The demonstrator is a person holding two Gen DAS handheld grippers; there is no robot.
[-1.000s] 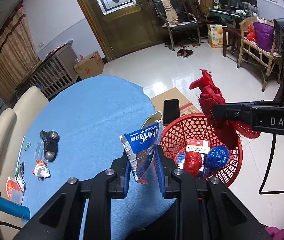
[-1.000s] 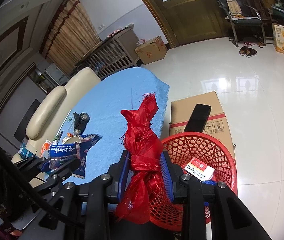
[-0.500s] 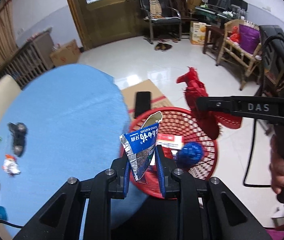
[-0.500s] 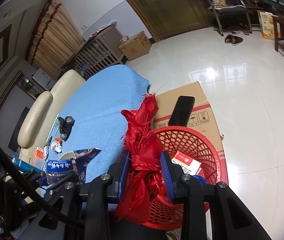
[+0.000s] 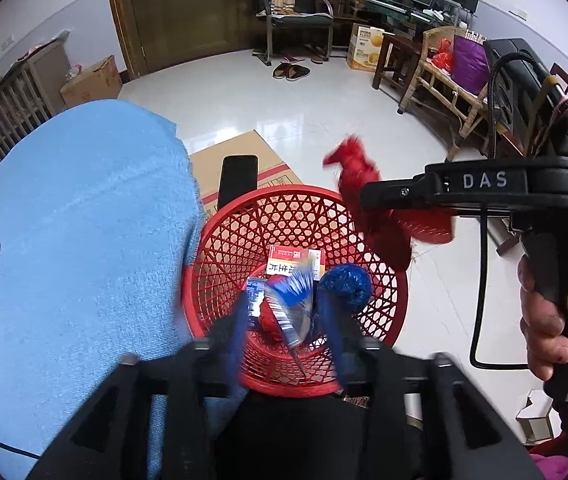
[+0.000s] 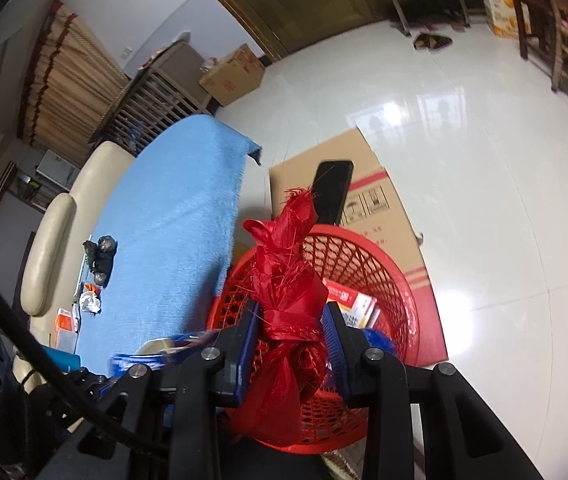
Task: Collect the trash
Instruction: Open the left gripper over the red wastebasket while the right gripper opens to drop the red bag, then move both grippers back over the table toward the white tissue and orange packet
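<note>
Blue table (image 5: 83, 220) edge, red basket (image 5: 219, 248) beside — uncrowded floor (image 5: 243, 92)

Both views are bright and evenly lit by soft daylight, with no hard shadows. The glossy white floor (image 5: 324, 108) throws back pale window glare, strongest as a bright patch in the right wrist view (image 6: 440, 108). Fisheye bending curves the walls and door frame, and black vignette fills every corner. In the left wrist view the blue and silver wrapper (image 5: 294, 304) and the blue pads (image 5: 330, 316) of the left gripper (image 5: 284, 332) are smeared by motion blur, while the red basket (image 5: 211, 240) rim stays fairly sharp. In the right wrist view the red mesh bundle (image 6: 288, 280) is crisp; the far room looks soft and hazy
</note>
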